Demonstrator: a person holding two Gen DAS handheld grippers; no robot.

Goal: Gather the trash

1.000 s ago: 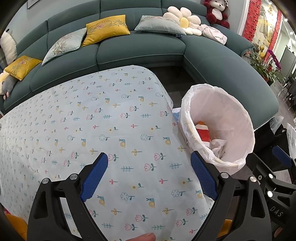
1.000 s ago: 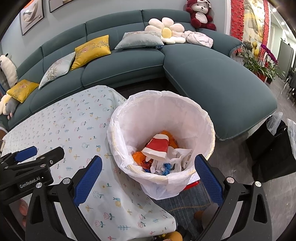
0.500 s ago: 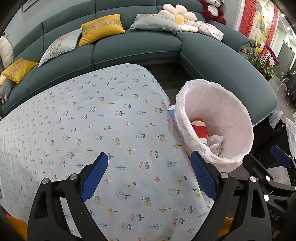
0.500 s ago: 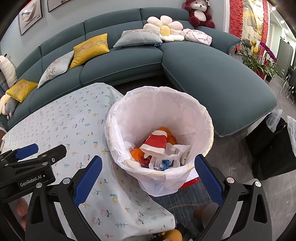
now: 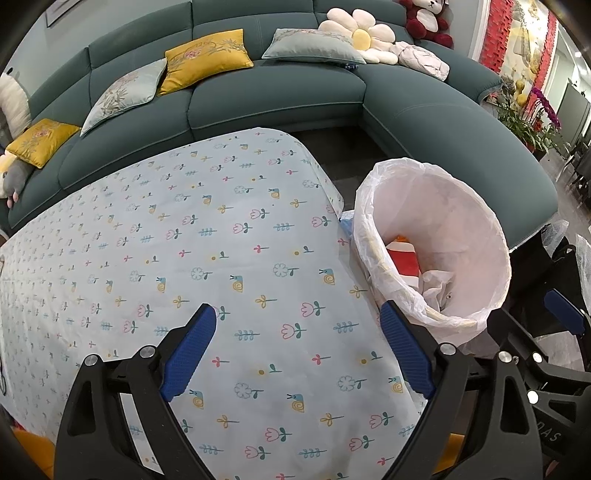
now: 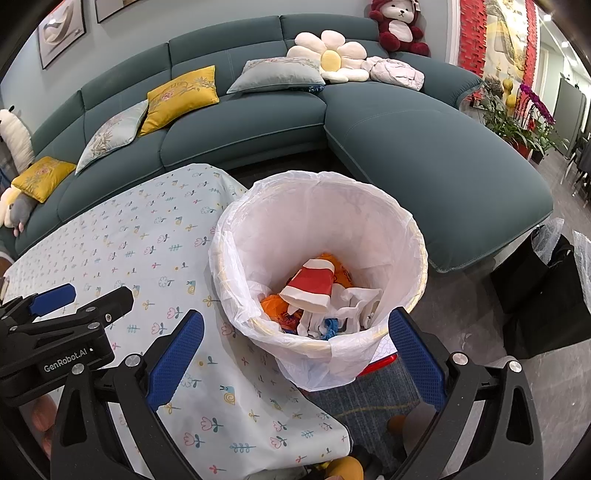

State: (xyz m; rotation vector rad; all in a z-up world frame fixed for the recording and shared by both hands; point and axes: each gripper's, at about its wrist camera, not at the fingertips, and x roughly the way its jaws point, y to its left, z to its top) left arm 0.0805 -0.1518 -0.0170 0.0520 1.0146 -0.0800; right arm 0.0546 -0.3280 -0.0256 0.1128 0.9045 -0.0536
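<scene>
Hovering over the desk point(image 5: 229, 236), left gripper point(image 5: 297, 349) spread, holding nothing. Right gripper point(image 6: 295, 352) spread, empty, above lined trash bin point(image 6: 413, 236), frame centre; red-white cup point(image 6: 310, 286) and wrappers inside.

A long teal sofa point(image 5: 280, 99) curves around the room behind the table. On it lie two yellow cushions point(image 5: 207, 59), grey-green cushions point(image 5: 314, 46) and a white flower-shaped pillow point(image 5: 360, 35). A red and white teddy bear point(image 6: 400, 26) sits on the sofa back. The table carries a pale blue tablecloth point(image 5: 184, 240) printed with small flowers and snails. Potted plants with purple flowers point(image 6: 532, 110) stand at the right. A black bag point(image 6: 546, 291) rests on the grey floor near the sofa end. Framed pictures point(image 6: 61, 31) hang on the wall.
</scene>
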